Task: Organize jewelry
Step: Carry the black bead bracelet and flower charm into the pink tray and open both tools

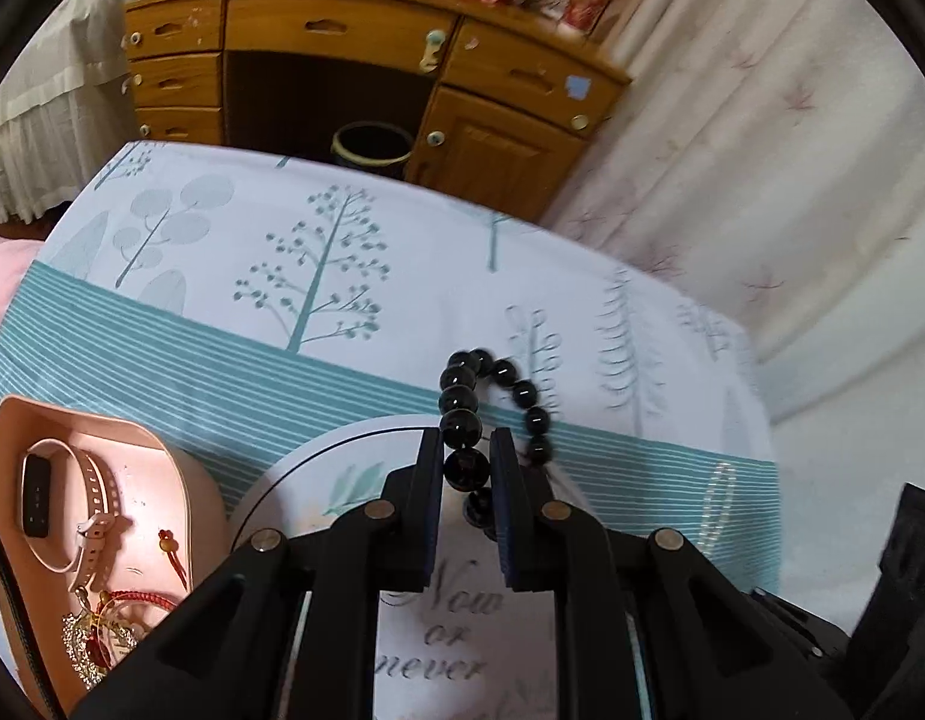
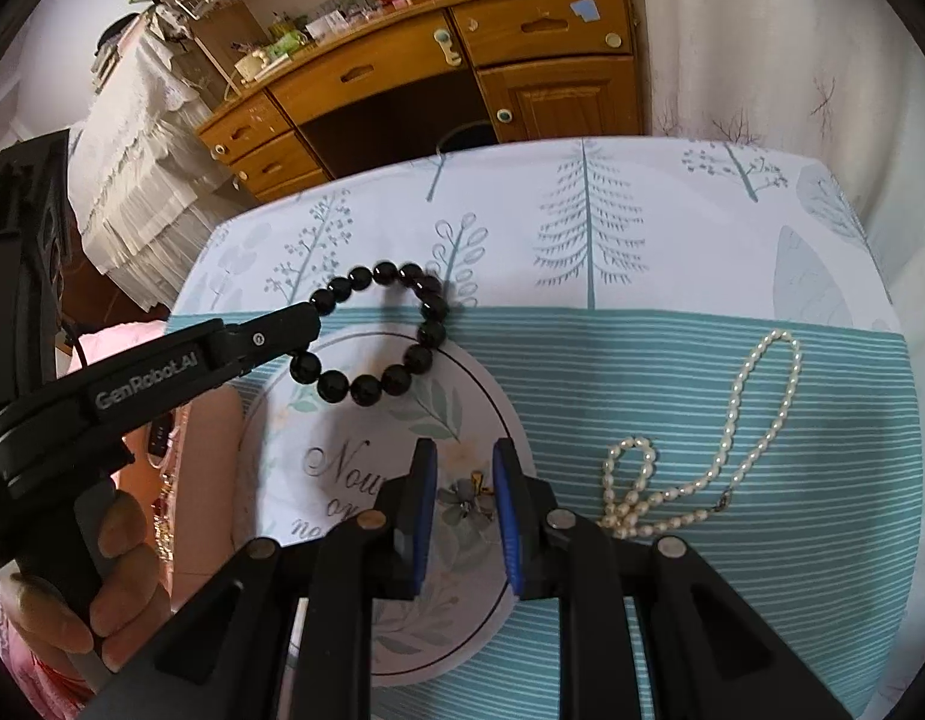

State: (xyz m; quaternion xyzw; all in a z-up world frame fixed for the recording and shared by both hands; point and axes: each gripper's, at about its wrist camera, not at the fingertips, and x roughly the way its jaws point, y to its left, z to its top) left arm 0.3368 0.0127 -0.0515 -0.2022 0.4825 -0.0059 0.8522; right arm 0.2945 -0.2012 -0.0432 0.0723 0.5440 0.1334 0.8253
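My left gripper (image 1: 467,468) is shut on a black bead bracelet (image 1: 462,402) and holds it above the round white plate (image 1: 342,480). In the right wrist view the left gripper (image 2: 309,315) holds the bracelet (image 2: 396,381) as a hanging loop over the plate (image 2: 294,420). My right gripper (image 2: 462,474) is part open over a small grey flower brooch (image 2: 465,501) lying on the plate; the fingers do not touch it. A pearl necklace (image 2: 738,420) lies on the striped cloth to the right. A pink tray (image 1: 162,480) at the left holds a pink watch (image 1: 72,504) and red cord pieces (image 1: 144,600).
The table wears a cloth (image 1: 282,252) with tree prints and teal stripes. A wooden desk (image 1: 342,60) with drawers stands behind it, with a dark bin (image 1: 372,147) beneath. White curtains (image 1: 762,150) hang at the right.
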